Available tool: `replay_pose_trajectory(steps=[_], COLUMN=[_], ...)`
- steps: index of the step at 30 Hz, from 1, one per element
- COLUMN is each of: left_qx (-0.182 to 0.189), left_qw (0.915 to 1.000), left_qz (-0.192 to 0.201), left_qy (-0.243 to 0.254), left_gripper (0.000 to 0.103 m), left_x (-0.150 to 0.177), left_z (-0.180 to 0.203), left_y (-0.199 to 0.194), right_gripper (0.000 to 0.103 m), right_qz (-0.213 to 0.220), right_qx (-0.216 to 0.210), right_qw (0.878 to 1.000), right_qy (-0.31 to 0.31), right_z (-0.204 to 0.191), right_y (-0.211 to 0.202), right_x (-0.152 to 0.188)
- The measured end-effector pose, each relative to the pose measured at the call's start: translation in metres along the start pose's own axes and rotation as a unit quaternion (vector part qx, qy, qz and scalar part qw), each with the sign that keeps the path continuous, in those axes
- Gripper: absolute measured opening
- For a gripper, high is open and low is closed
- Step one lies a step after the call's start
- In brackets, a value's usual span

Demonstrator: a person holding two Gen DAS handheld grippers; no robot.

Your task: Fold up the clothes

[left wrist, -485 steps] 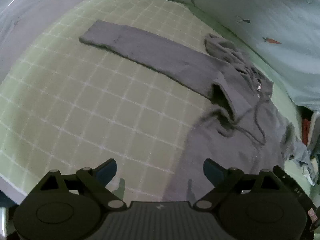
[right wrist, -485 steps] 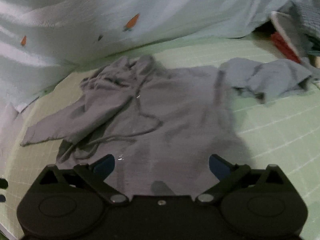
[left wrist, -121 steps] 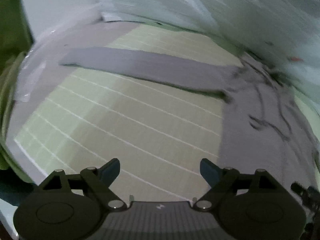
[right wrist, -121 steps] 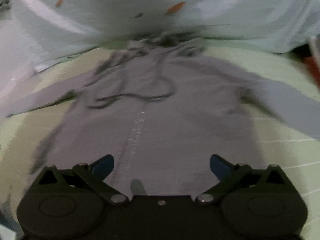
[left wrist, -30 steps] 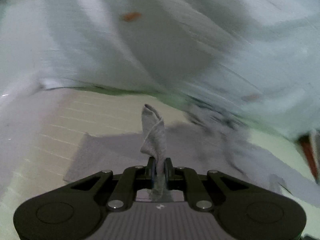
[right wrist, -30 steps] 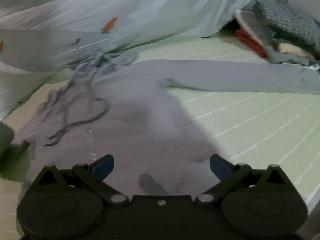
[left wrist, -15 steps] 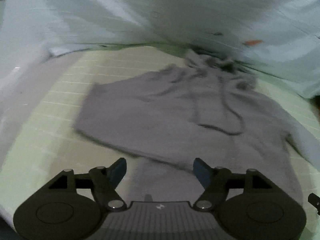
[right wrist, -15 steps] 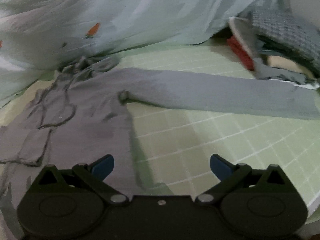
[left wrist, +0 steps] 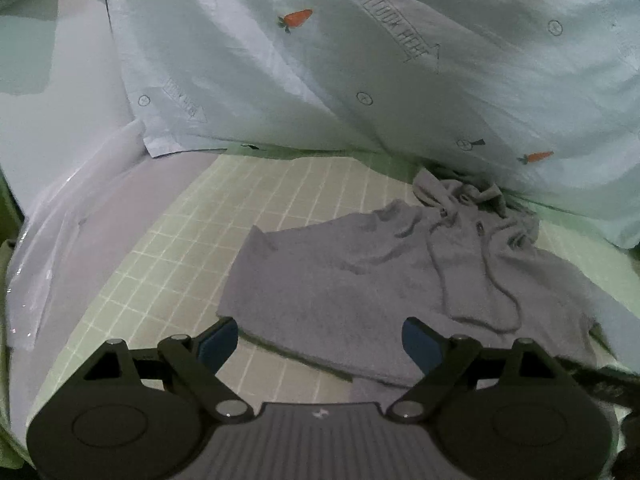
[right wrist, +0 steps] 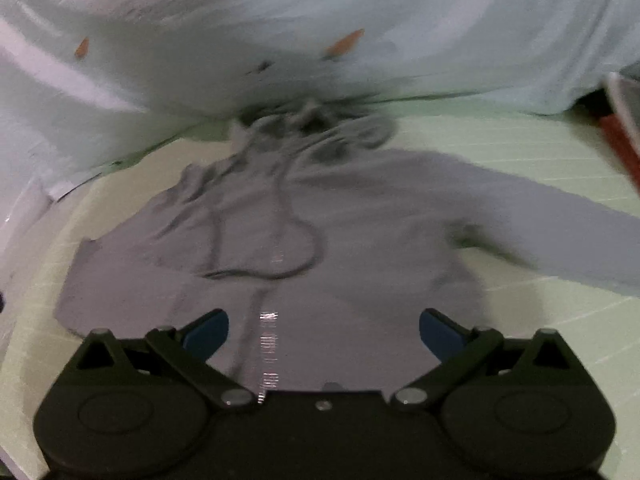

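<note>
While both tools hang over the bed, nothing is pinched in either.
Hoodie: the grey hoodie lies flat on the green checked sheet, hood up against the pale carrot-print quilt.
Left sleeve: folded in across the chest, its edge just ahead of the left gripper.
Left gripper: fingers spread wide, holding nothing, hovering over the hoodie's lower left part.
Right sleeve: stretched out straight to the right over the sheet, seen from the right wrist.
Right gripper: the right gripper is wide apart and empty, above the hem, with the zip running up between its fingers.
Drawstring: the drawstring loops on the chest, well ahead of both.
</note>
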State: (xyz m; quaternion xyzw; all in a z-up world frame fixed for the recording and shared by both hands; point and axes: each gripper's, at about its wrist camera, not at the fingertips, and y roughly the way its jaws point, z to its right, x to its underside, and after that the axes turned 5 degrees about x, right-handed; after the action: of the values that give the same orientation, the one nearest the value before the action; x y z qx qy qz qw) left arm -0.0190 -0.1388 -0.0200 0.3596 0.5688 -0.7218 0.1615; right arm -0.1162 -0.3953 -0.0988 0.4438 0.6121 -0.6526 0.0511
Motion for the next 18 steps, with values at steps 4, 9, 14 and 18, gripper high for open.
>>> replay_pose_trajectory(steps=[4, 9, 14, 18], left_qx=[0.005, 0.027, 0.038, 0.038], left_qw=[0.9998, 0.9986, 0.9968, 0.9967], left_qz=[-0.012, -0.046, -0.07, -0.07], left_qy=[0.016, -0.007, -0.011, -0.014], left_gripper=[0.089, 0.09, 0.09, 0.09], left_x=[-0.005, 0.005, 0.01, 0.007], left_z=[-0.01, -0.027, -0.035, -0.037], left_y=[0.014, 0.035, 0.052, 0.059], right_gripper=[0.077, 0.051, 0.052, 0.003], right_qz=[-0.035, -0.061, -0.059, -0.062], right_qx=[-0.039, -0.05, -0.039, -0.037], right_qw=[0.998, 0.997, 0.997, 0.997], right_qy=[-0.023, -0.025, 0.004, -0.035], right_z=[-0.038, -0.064, -0.07, -0.073], right_y=[0.02, 0.049, 0.059, 0.061], right_x=[0.01, 0.03, 0.025, 0.015])
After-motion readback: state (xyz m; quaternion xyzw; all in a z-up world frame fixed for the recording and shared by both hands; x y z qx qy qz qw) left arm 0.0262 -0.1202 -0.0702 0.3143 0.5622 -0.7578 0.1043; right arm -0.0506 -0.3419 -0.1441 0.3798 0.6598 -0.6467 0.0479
